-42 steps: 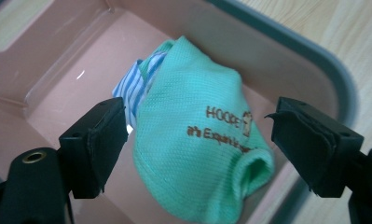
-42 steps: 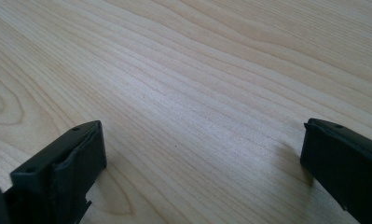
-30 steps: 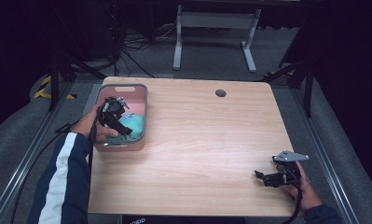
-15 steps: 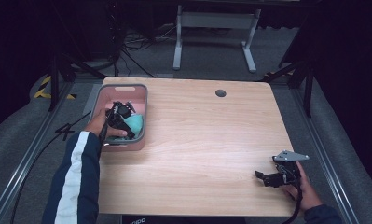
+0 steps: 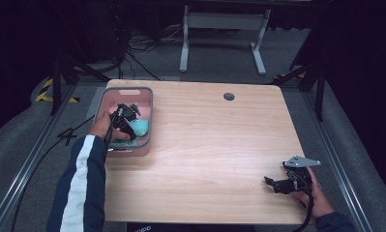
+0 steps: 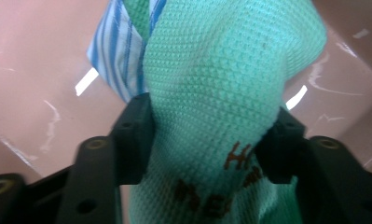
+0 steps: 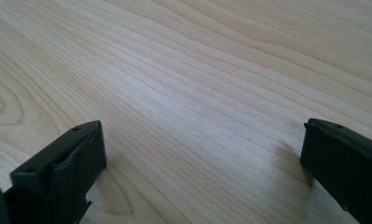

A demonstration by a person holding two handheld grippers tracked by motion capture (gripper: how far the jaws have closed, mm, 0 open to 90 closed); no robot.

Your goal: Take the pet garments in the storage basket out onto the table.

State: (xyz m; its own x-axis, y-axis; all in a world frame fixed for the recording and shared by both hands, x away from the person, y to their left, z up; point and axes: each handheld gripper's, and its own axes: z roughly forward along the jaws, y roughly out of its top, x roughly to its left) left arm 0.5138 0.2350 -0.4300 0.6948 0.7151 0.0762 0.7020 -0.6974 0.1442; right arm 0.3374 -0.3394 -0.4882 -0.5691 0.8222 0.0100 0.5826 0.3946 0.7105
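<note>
A pink plastic bin (image 5: 127,91) stands at the table's left edge. Inside it lies a mint-green waffle cloth (image 5: 141,127) with brown lettering, on top of a blue-and-white striped cloth (image 6: 113,51). My left gripper (image 5: 125,117) reaches down into the bin. Its jaws have just been closing, and in the left gripper view both pads press into a bunched fold of the green cloth (image 6: 221,70). My right gripper (image 5: 276,185) rests low over the wood near the table's front right corner. It is open, and bare table shows between its fingers (image 7: 67,158).
The wooden table (image 5: 219,145) has a round cable hole (image 5: 229,96) near its far edge. The bin's walls stand close around the left gripper. A metal stand (image 5: 219,29) and cables lie on the floor beyond the table.
My left hand has sunk deeper into the bin, and its jaws opened wide, then closed on the green cloth. The right hand has not moved.
</note>
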